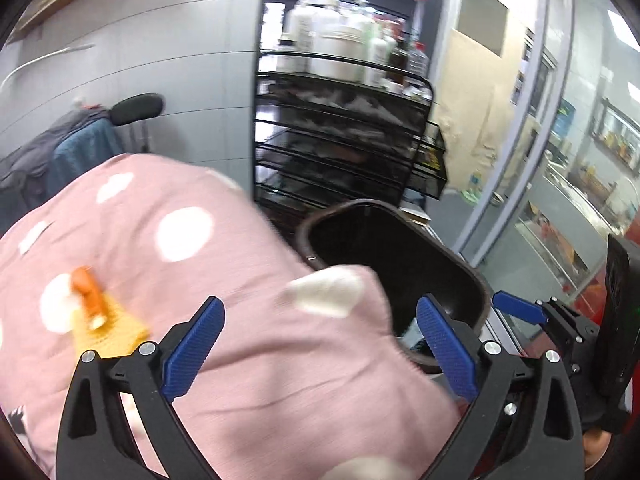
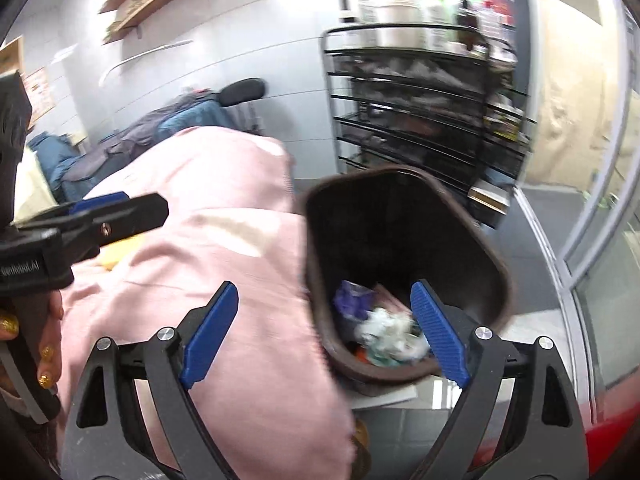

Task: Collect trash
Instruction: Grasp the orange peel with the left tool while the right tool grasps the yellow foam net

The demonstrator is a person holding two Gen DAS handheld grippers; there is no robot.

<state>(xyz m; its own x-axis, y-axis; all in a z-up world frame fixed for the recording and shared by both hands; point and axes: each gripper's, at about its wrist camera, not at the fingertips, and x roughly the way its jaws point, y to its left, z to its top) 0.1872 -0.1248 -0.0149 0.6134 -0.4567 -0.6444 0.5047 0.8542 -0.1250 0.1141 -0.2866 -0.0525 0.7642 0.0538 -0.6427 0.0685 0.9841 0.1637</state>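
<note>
Trash, probably an orange-and-yellow wrapper (image 1: 100, 316), lies left of the empty, wide-open left gripper (image 1: 316, 344), nearer than the right gripper (image 2: 324, 336), also agape and empty.

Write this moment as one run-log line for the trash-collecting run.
left gripper: open, empty | right gripper: open, empty | bin: holds crumpled trash | pink blanket: orange-yellow item left

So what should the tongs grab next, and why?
Probably the left tongs should swing over to the orange and yellow scrap on the pink spotted blanket. Both tongs are open and empty, the brown bin already holds trash, and that scrap is the only litter visible outside it.
</note>
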